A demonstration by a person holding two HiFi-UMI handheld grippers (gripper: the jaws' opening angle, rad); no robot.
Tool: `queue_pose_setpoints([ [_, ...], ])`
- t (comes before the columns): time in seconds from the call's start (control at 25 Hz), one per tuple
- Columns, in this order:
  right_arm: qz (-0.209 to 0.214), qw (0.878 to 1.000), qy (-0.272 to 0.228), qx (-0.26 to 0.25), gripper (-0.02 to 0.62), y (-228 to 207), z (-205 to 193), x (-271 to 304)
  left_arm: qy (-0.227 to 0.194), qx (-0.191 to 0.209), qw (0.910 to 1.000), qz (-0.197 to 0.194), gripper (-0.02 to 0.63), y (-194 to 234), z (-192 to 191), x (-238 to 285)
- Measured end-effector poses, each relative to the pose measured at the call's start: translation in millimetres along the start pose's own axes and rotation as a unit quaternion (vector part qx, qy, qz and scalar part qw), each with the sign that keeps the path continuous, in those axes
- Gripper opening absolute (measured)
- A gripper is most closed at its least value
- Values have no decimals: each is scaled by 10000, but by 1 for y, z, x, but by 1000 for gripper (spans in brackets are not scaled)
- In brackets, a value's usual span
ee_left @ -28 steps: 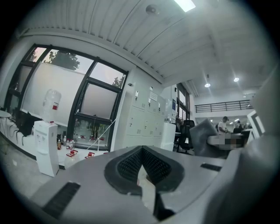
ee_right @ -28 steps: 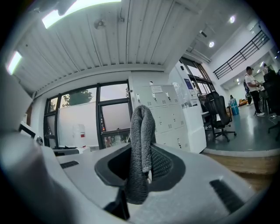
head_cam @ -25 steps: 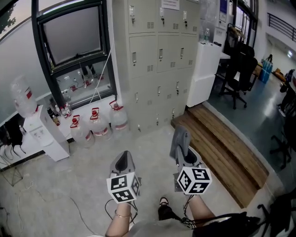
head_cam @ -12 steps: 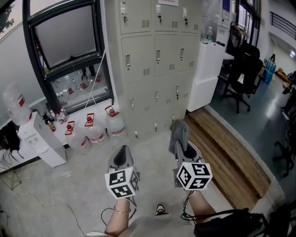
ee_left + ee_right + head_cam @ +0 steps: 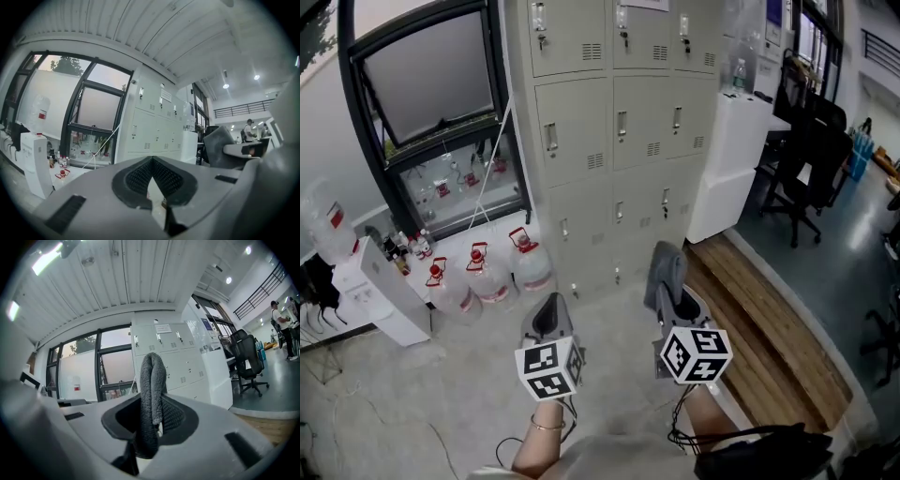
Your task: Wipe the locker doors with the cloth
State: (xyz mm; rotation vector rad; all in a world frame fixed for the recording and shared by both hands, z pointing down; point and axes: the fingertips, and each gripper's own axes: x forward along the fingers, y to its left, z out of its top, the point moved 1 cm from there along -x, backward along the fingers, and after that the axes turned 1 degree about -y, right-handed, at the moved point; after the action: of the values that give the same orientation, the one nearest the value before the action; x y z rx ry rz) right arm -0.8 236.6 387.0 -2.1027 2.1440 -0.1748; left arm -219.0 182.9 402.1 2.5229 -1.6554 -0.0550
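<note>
The beige lockers (image 5: pixel 619 141) stand ahead, a bank of small doors with handles and vent slots; they also show in the left gripper view (image 5: pixel 154 126) and the right gripper view (image 5: pixel 173 357). My right gripper (image 5: pixel 667 286) is shut on a folded grey cloth (image 5: pixel 664 270), which sticks up between its jaws (image 5: pixel 152 394). My left gripper (image 5: pixel 547 319) is shut with nothing in it (image 5: pixel 151 174). Both grippers are held low, well short of the locker doors.
Large water bottles (image 5: pixel 492 277) stand on the floor left of the lockers, beside a white water dispenser (image 5: pixel 380 295). A dark-framed window (image 5: pixel 422 84) is at left. A white cabinet (image 5: pixel 727 159), wooden platform (image 5: pixel 769 328) and office chair (image 5: pixel 811 150) lie to the right.
The view has moved closer to the lockers, which now loom larger and nearer. Both grippers keep their pose, the cloth still clamped in the right one.
</note>
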Motion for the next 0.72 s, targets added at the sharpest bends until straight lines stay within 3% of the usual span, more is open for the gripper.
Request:
queue_pose_setpoints([
  [0.72, -77, 9995, 290, 121, 75, -66, -26, 117, 271, -40, 9995, 137, 3, 12, -26, 135],
])
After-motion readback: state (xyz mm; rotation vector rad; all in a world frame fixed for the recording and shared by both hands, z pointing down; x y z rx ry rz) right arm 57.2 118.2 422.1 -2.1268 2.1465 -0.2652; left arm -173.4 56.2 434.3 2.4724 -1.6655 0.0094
